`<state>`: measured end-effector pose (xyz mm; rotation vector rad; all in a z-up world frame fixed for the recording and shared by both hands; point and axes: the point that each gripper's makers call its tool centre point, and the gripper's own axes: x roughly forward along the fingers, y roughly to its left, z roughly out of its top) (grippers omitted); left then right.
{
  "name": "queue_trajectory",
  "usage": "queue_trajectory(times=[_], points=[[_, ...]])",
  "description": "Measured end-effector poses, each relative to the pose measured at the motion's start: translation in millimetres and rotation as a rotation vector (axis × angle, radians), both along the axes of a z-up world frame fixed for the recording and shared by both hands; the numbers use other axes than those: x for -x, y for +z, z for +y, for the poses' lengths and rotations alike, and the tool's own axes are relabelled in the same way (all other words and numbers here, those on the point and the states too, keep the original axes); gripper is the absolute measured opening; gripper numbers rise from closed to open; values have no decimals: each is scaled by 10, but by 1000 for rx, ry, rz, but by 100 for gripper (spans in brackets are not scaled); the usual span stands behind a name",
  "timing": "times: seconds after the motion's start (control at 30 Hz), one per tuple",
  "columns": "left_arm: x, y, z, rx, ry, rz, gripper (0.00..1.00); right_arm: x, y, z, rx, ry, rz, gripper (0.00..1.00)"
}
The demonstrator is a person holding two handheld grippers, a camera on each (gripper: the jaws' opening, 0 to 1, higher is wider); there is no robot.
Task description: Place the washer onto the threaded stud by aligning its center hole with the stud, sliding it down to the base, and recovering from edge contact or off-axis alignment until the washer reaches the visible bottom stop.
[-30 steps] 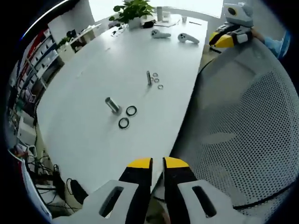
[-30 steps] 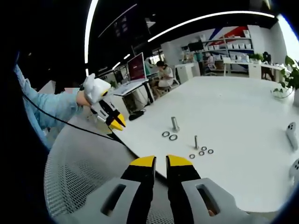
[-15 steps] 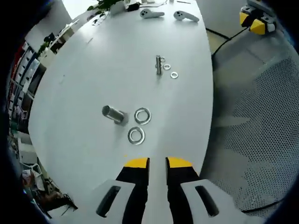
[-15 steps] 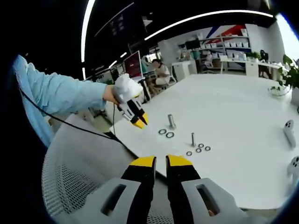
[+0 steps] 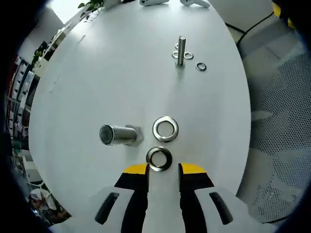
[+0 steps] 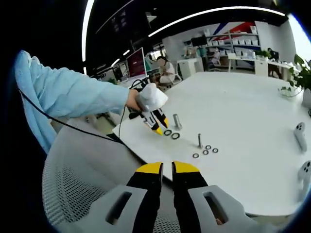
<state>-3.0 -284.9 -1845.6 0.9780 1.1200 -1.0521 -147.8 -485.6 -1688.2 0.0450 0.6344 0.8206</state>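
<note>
The near washer [image 5: 160, 158] lay flat on the table [image 5: 97, 73], just ahead of the left gripper [image 5: 163, 169], whose yellow-tipped jaws stood slightly parted to either side of it; nothing was gripped. A second washer [image 5: 165, 129] lay just beyond the first, apart from it. Both were judged to be light, stiff steel rings, smooth and likely to slip between flat jaws. Lying flat on a hard top, such a ring would be hard to lift; a hold across the outer rim was judged best, with the centre hole left free for the stud. No harm from a drop was expected, though a ring could roll or skid away.

The large stud [image 5: 118, 135] stood on its hex base just left of the two washers, its thread seen nearly end-on. Farther up the table a thin stud [image 5: 181, 50] stood upright with small washers [image 5: 200, 66] near its foot.

In the right gripper view the right gripper [image 6: 166, 169] was held over a mesh chair [image 6: 82, 184], well back from the table, its jaws nearly together and empty. A person's sleeve [image 6: 73, 92] reached toward the table.

No brand, label or writing could be read on any part.
</note>
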Motion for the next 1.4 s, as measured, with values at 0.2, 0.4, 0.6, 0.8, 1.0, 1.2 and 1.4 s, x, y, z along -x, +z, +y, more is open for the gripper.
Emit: queue_trajectory(times=[0.2,0.4,0.6,0.8,1.0,1.2,1.4], points=[[17,-70,-23,11,-11,41,30,-6,5,1,-3,-1,-3,10],[12,-67,-30,28,0,68,26,-6,14,4,-8,-3,-8,10],[-9,-69,-22,24,-14,72,24,9,12,12,-9,3,-4,10],[7,-72,-34,8,-11,66,24,13,11,14,-9,4,-3,10],[-5,-66,-18,39,-4,69,24,20,8,15,-11,6,2,10],[-31,-67,-46,79,14,62,24,13,12,14,-11,5,0,10],[-40,-61,-60,92,41,48,21,16,11,20,-10,10,2,10]])
